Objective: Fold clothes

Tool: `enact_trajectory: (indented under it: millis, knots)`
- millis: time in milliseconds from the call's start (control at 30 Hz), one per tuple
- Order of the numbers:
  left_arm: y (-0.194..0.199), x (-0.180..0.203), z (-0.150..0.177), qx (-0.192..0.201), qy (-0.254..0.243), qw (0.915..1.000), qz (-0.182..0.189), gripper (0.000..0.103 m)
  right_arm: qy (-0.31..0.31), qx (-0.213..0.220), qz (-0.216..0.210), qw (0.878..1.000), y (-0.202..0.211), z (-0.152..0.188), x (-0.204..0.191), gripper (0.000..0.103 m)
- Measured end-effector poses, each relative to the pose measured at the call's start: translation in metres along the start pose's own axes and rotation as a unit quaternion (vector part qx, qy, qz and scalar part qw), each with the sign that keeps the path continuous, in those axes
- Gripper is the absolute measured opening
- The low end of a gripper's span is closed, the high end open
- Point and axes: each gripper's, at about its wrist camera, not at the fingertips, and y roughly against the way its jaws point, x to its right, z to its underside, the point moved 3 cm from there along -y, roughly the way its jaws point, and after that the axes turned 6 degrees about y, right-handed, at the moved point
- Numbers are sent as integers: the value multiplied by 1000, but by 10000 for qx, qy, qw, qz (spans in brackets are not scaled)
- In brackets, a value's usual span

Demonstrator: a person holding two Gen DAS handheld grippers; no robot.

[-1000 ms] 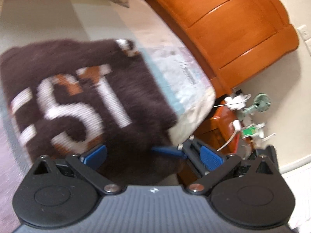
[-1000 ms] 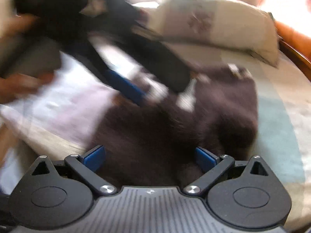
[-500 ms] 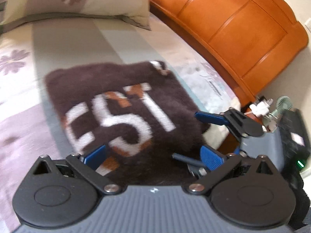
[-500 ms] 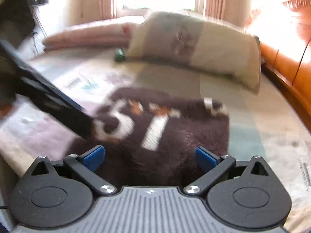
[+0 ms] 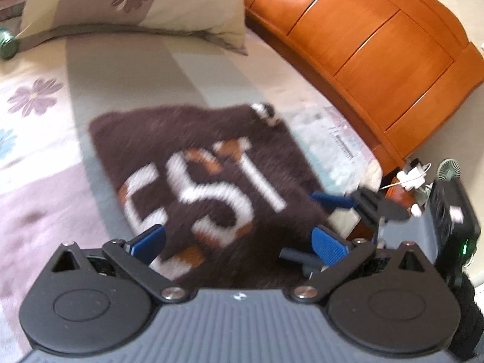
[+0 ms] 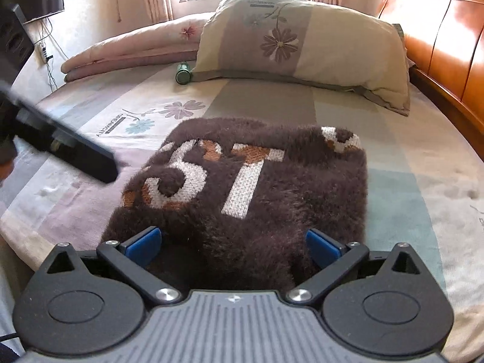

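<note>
The folded brown sweater [image 6: 257, 187] lies flat on the bed [image 6: 408, 181], a compact rectangle whose long axis runs away from both cameras toward the pillow [image 6: 302, 39], its knitted white lettering facing up. The right hand-held gripper [image 6: 233, 242] sits straight over the near edge with its jaws spread wide and nothing between them, so it looks the nearer of the two. The left hand-held gripper [image 5: 239, 240], equally wide open and empty, faces the same near edge from the sweater's left side. The sweater's right edge lies close to the mattress edge and the wooden headboard [image 5: 363, 39], leaving little room there; bare bedsheet opens to the left and beyond. The fold appears essentially finished, so any further move probably means smoothing or shifting the bundle leftward.
</note>
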Motion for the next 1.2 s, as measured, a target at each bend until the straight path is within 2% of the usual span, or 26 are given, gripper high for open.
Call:
enact_trajectory:
  millis: [167,267,367,467,633,733,800,833,1033,1200]
  knots:
    - [-37,1,-19,22,184,9998,16,102,-34,12,38,10000,3,0,-2,103]
    - [-64,-12,-19,-110,480,9988,-2,102,-96,21,14,10000,5,0,-1,103]
    - [-67,-19,-18,3,691,9975,161,102,-103,1,27,9999,6,2,-2,103]
    - [-58,-18,-19,15,732,9972,162,102,-53,3,35,10000,8,1,-4,103]
    - [-39,-17,-14,143,790,9968,-1,102,-34,332,-122,9994,18,-7,-9,103]
    - [-30,-20,-6,204,817,9963,-169,102,-51,131,-89,9999,4,-4,-4,103]
    - [-22,-22,1,264,818,9960,-263,102,-255,-86,-103,9996,-8,3,4,103]
    - [-17,-22,5,296,817,9958,-300,102,-363,-48,-112,9993,-6,6,7,103]
    - [17,-21,29,664,638,9949,-401,102,-406,420,-294,9979,37,6,-2,103]
    - [38,-18,42,880,773,9922,-416,102,-389,461,-269,9978,46,6,-6,103]
